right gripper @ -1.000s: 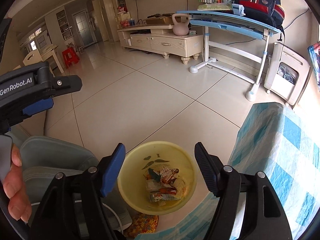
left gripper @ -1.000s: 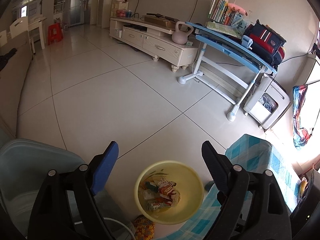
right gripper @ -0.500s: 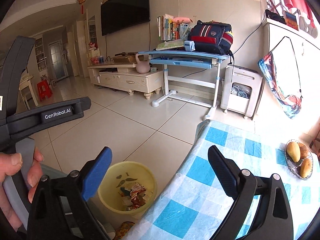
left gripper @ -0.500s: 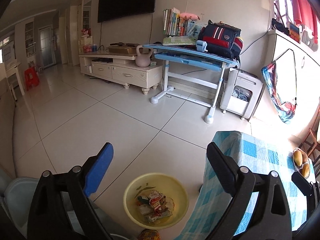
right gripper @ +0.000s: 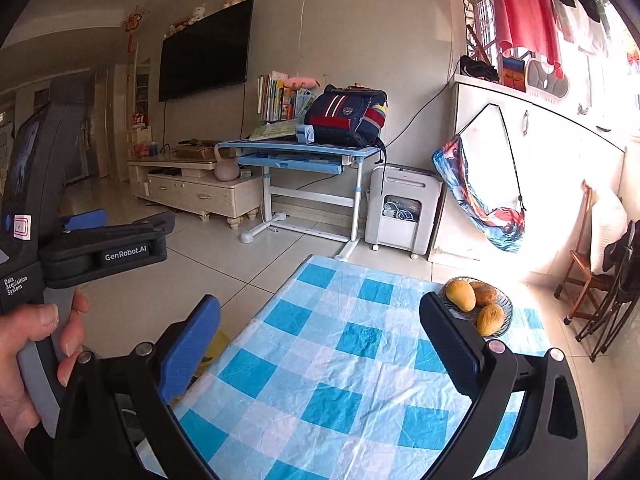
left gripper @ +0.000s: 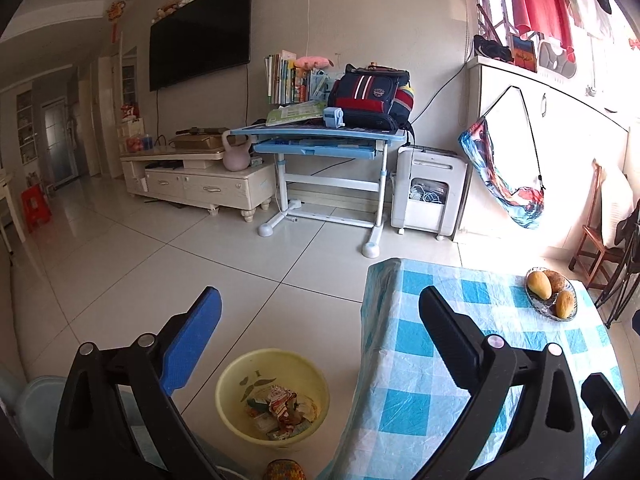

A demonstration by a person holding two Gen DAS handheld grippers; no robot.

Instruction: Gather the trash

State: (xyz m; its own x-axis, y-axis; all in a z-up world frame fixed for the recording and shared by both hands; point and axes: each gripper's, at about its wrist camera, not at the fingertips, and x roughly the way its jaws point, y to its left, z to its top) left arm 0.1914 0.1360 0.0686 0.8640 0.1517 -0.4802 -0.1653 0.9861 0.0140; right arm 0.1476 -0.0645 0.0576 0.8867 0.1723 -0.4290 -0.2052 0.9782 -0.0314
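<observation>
Left gripper (left gripper: 320, 308): angled downward above the floor; jaws just spread wide, nothing gripped.
Right gripper (right gripper: 320, 312): tilted over the checked tablecloth (right gripper: 340, 344); jaws just spread, empty.
Left hand (right gripper: 28, 356): wrapped around its handle.
Trash (left gripper: 280, 408): piled inside the yellow basin (left gripper: 236, 384), floor beside table.

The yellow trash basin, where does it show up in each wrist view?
Left wrist: yellow trash basin at bottom centre, on the floor beside the checked tablecloth.
Right wrist: only a yellow sliver at the tablecloth's left edge.
Shared landmark: fruit bowl.
</observation>
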